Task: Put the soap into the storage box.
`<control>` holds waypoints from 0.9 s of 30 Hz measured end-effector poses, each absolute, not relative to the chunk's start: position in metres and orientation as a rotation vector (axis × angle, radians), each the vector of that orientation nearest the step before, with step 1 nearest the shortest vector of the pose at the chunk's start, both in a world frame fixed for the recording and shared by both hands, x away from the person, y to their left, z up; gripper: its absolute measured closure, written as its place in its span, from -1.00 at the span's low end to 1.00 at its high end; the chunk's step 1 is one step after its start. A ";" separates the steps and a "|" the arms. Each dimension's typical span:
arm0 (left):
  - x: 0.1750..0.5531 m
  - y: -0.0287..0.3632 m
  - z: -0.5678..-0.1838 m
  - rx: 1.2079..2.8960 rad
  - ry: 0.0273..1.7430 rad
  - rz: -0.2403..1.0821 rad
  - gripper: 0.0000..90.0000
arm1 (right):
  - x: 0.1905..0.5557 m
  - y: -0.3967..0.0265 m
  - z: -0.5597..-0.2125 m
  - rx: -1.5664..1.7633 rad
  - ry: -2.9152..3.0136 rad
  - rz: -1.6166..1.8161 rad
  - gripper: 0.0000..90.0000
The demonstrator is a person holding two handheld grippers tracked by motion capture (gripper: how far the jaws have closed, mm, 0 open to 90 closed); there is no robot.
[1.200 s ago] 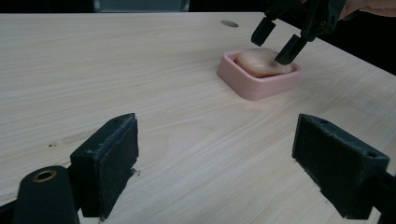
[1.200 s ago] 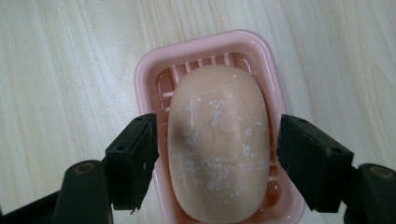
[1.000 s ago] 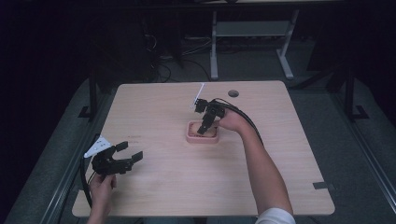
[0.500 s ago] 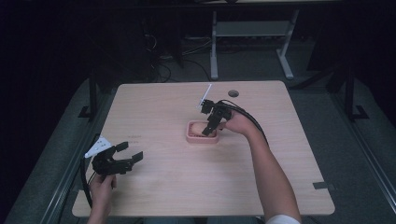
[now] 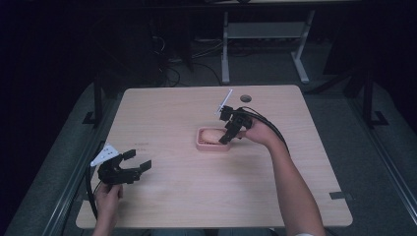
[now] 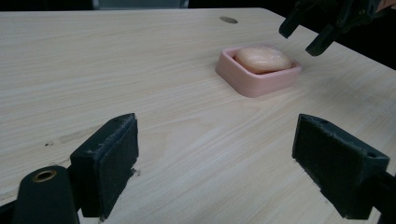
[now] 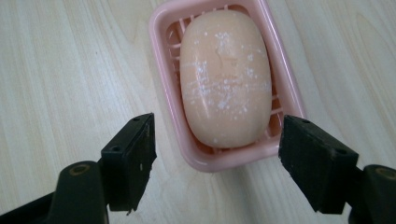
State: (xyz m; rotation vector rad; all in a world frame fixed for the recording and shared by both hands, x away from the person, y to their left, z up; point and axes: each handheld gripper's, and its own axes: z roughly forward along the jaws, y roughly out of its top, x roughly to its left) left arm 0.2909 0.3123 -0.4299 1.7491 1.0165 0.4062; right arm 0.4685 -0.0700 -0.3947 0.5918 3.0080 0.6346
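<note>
A pale peach soap bar (image 7: 226, 79) flecked with white specks lies in a pink slatted soap dish (image 7: 284, 79) on a light wood-grain surface (image 5: 172, 113). Both grippers are black: left gripper (image 5: 137, 162), right gripper (image 5: 227, 136).

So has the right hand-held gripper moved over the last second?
Yes. The right hand-held gripper has shifted from over the middle of the pink soap dish toward its right end, jaws open.

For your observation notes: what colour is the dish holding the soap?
Pink. The dish shows best in the right gripper view, its slatted base visible around the peach soap.
</note>
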 end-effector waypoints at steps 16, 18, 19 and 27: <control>0.291 0.312 -0.430 1.747 1.020 0.406 -0.68 | 0.457 -0.085 -0.393 0.626 2.986 0.642 -0.45; 0.291 0.312 -0.430 1.746 1.021 0.406 -0.68 | 0.455 -0.087 -0.394 0.635 2.983 0.637 -0.46; 0.291 0.312 -0.430 1.745 1.021 0.405 -0.68 | 0.453 -0.089 -0.395 0.640 2.985 0.637 -0.46; 0.291 0.312 -0.430 1.746 1.020 0.406 -0.68 | 0.447 -0.106 -0.398 0.707 2.955 0.659 -0.51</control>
